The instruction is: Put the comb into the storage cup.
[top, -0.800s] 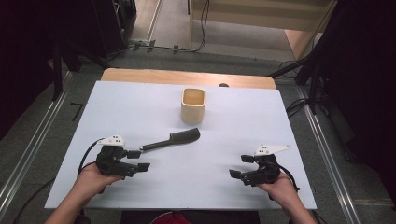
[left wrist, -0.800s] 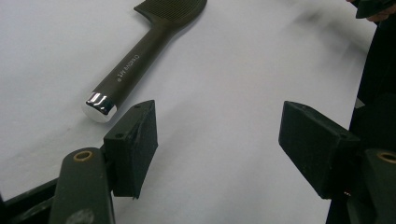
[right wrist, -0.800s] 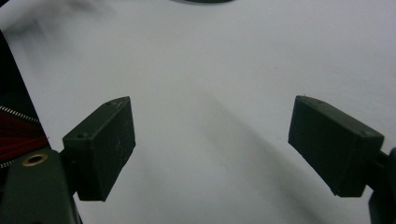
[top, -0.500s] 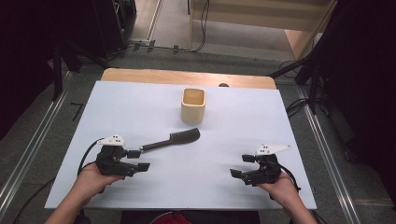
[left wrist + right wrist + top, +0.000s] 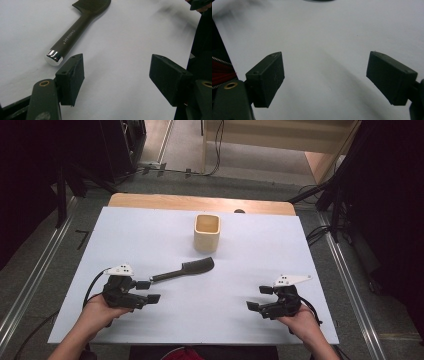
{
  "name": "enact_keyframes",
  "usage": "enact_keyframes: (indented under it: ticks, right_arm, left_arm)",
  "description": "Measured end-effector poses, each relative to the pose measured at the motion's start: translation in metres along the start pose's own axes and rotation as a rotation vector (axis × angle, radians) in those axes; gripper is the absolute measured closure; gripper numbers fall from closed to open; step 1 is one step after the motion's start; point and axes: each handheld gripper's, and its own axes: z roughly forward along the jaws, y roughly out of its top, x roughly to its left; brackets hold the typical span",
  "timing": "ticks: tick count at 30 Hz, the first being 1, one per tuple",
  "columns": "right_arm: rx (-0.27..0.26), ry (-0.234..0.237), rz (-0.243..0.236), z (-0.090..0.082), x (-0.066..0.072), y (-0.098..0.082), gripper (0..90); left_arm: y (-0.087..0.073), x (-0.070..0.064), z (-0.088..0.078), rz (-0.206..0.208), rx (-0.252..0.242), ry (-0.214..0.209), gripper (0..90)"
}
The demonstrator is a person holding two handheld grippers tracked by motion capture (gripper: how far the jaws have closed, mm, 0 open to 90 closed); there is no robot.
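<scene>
A dark hairbrush (image 5: 184,270) lies flat on the white table (image 5: 150,235), its head toward the middle and its chrome-capped handle end (image 5: 53,56) pointing at my left gripper (image 5: 148,291). That gripper rests at the front left, open, jaws empty, with the handle end just off its left jaw. A tan square cup (image 5: 207,232) stands upright behind the brush. My right gripper (image 5: 258,298) rests at the front right, open, with bare table between its jaws (image 5: 325,82).
A wooden strip (image 5: 200,202) runs along the table's far edge. Metal rails (image 5: 345,270) flank the table on the floor. Cables and dark stands sit beyond the far edge. A red garment (image 5: 220,70) shows at the near edge.
</scene>
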Motion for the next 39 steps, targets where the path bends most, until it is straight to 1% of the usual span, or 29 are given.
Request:
enact_keyframes:
  ticks: [8,15,21,22,23,24,26,29,32,34,37,38,39]
  right_arm:
    - [-0.001,-0.003,-0.001,0.0,0.0,0.0,13.3]
    - [0.001,-0.011,-0.01,0.0,-0.001,0.0,13.3]
    - [0.0,-0.014,-0.005,0.0,-0.002,-0.001,13.3]
    - [0.001,-0.012,-0.006,0.0,-0.002,-0.001,13.3]
    - [0.001,-0.012,-0.006,0.0,-0.002,-0.001,13.3]
    - [0.002,-0.014,-0.006,0.0,-0.002,-0.001,13.3]
    - [0.001,-0.014,-0.005,0.0,-0.002,-0.001,13.3]
    - [0.0,-0.016,-0.004,0.0,-0.002,-0.001,13.3]
    - [0.0,-0.02,-0.003,0.0,-0.003,-0.001,13.3]
    - [0.0,-0.023,-0.001,-0.001,-0.003,-0.001,13.4]
    - [-0.001,-0.023,0.0,-0.001,-0.004,-0.001,13.3]
    - [-0.002,-0.024,0.001,-0.001,-0.004,-0.001,13.3]
    - [-0.003,-0.024,0.004,-0.001,-0.003,-0.001,13.4]
  left_arm:
    - [0.0,0.0,0.0,-0.004,0.003,-0.002,29.2]
    - [0.0,-0.002,0.001,0.0,0.02,-0.006,29.2]
    - [-0.001,-0.002,0.002,-0.004,0.021,-0.009,29.2]
    - [0.0,-0.001,0.002,-0.024,0.027,-0.016,29.3]
    - [0.0,-0.001,0.002,-0.024,0.027,-0.016,29.3]
    - [0.0,-0.001,0.002,-0.039,0.03,-0.02,29.3]
    - [0.001,-0.001,0.001,-0.041,0.025,-0.019,29.3]
    - [0.002,-0.001,0.0,-0.04,0.016,-0.009,29.3]
    - [0.004,0.0,-0.001,-0.048,0.009,0.017,29.5]
    - [0.006,0.0,-0.004,-0.047,-0.015,0.038,29.4]
    - [0.007,0.0,-0.007,-0.055,-0.023,0.041,29.9]
    - [0.008,0.001,-0.008,-0.063,-0.023,0.029,32.8]
    - [0.009,0.001,-0.008,-0.064,-0.027,0.035,33.6]
